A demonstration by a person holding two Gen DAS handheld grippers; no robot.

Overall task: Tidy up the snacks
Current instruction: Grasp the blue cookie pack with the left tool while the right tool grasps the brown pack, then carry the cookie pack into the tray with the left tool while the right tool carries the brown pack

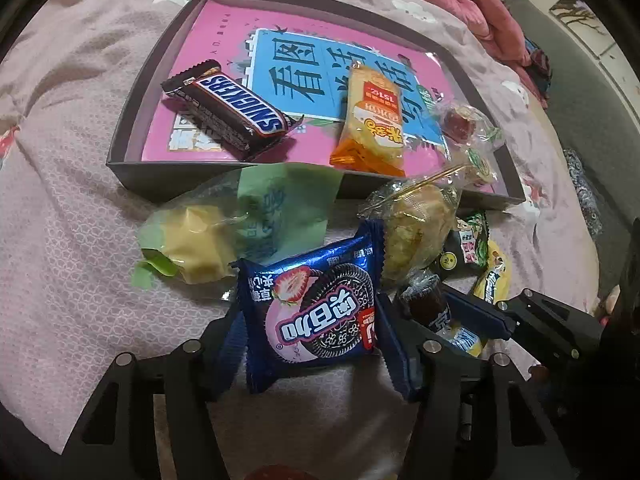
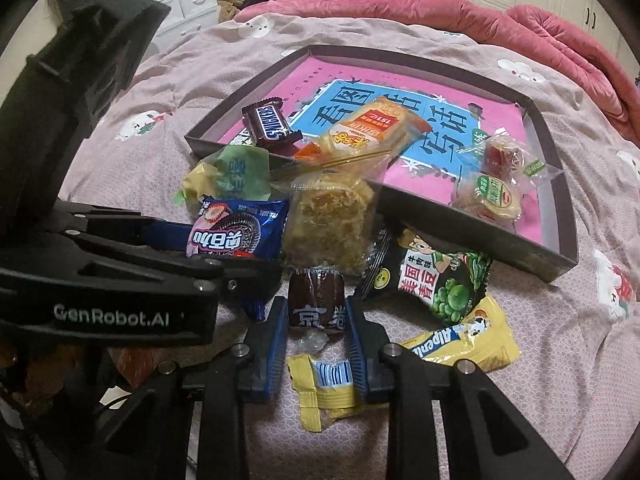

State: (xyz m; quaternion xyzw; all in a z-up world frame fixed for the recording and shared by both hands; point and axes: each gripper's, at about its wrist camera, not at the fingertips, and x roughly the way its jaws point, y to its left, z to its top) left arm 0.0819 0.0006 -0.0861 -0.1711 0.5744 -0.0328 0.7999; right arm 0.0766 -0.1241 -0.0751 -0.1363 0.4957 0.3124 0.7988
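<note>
My left gripper (image 1: 308,320) is shut on a blue Oreo packet (image 1: 316,312), also seen in the right wrist view (image 2: 236,232). My right gripper (image 2: 318,316) is shut on a small dark brown wrapped candy (image 2: 318,300), which shows in the left wrist view (image 1: 424,304). A dark shallow box (image 1: 176,176) with a pink and blue lining holds a Snickers bar (image 1: 236,110), an orange cake packet (image 1: 372,120) and two small clear-wrapped sweets (image 1: 464,120). The box rim also shows in the right wrist view (image 2: 480,236).
Loose on the pink bedsheet in front of the box lie a green-wrapped yellow cake (image 1: 208,240), a clear-wrapped crumbly pastry (image 2: 328,224), a green pea packet (image 2: 436,276), a yellow Alpenliebe packet (image 2: 464,344) and a small yellow wrapper (image 2: 324,396). A red quilt (image 2: 480,12) lies behind.
</note>
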